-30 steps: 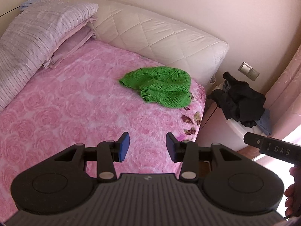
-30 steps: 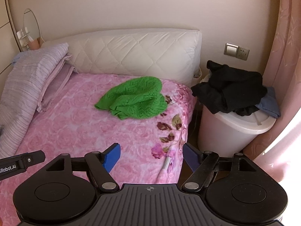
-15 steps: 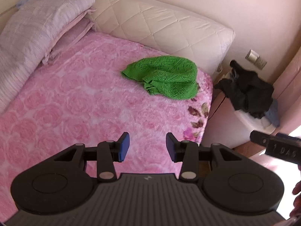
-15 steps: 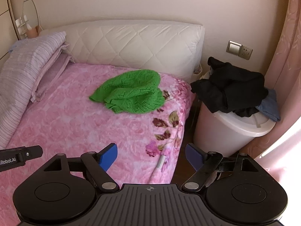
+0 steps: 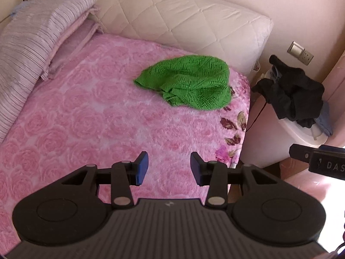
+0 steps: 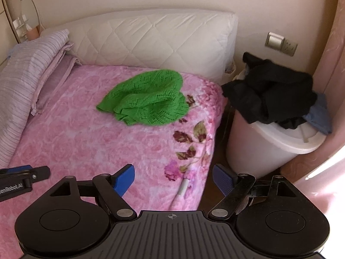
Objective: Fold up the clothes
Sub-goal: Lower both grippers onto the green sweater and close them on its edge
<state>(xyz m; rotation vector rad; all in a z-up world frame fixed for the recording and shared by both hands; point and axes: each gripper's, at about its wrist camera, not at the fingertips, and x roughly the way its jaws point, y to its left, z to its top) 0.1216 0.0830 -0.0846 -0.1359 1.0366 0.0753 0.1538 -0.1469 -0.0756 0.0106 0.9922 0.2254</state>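
A crumpled green knitted garment point(image 5: 189, 82) lies on the pink rose-patterned bed point(image 5: 86, 129) near its far right corner; it also shows in the right wrist view point(image 6: 146, 101). A pile of black and blue clothes point(image 6: 273, 95) sits on a white bin beside the bed, also seen in the left wrist view point(image 5: 293, 95). My left gripper point(image 5: 169, 170) is open and empty above the bed, well short of the green garment. My right gripper point(image 6: 173, 178) is open wide and empty over the bed's right edge.
A white quilted headboard point(image 5: 183, 21) runs along the back. Striped lilac pillows point(image 5: 32, 43) are stacked at the left. The white bin point(image 6: 265, 149) stands on the floor right of the bed. A pink curtain point(image 6: 330, 75) hangs at far right. A white cable end point(image 6: 182, 188) lies at the bed edge.
Both grippers have risen and moved a little, so the green garment sits slightly farther and more central in view. Both stay open and empty.
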